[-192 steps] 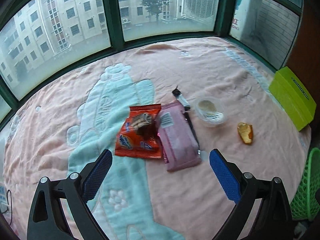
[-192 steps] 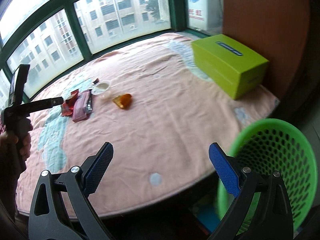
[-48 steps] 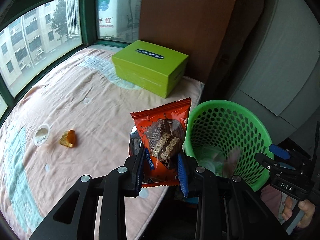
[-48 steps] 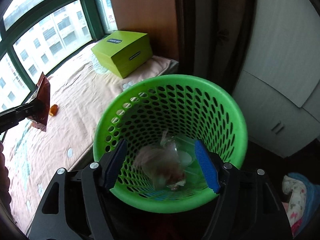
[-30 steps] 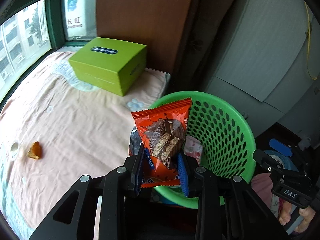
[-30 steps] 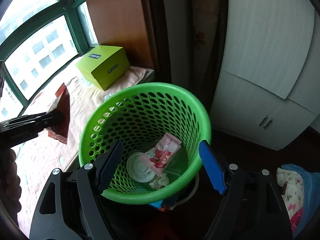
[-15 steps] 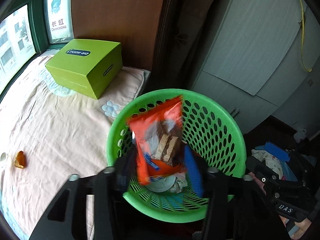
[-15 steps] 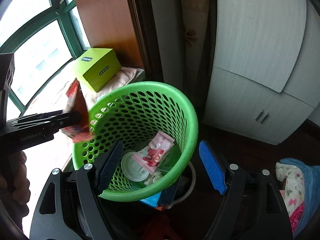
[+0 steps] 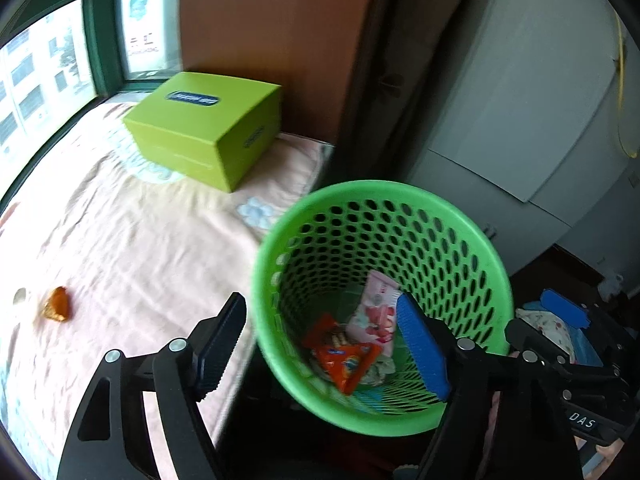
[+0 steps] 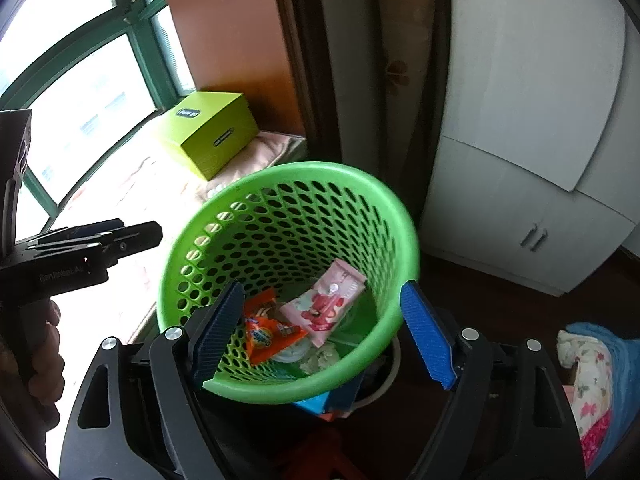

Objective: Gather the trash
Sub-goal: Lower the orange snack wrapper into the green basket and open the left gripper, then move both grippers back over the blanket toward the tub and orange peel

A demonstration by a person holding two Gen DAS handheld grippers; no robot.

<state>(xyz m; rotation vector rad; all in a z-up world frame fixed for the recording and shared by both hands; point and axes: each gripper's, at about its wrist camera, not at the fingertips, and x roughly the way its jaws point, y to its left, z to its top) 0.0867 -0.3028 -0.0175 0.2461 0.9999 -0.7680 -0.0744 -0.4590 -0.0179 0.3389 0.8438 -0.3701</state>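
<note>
Orange wrapper (image 9: 345,354) lay at the bottom of the green mesh basket (image 9: 472,240), beside a pink packet (image 9: 374,312) and a pale round lid (image 10: 289,354), with some crumpled scraps under them that I could not identify. I judged the drop step complete for this piece. My left gripper (image 9: 320,344) hung over the near rim with its jaws apart and nothing between them; my right gripper (image 10: 322,334) hung over the same basket, jaws likewise apart and empty. One orange scrap (image 9: 56,309) lay on the pink blanket (image 9: 132,248), well apart from the basket, with a green box (image 9: 204,128) farther back. The next move, as I judged it, called for swinging one gripper to that scrap and closing on it.
</note>
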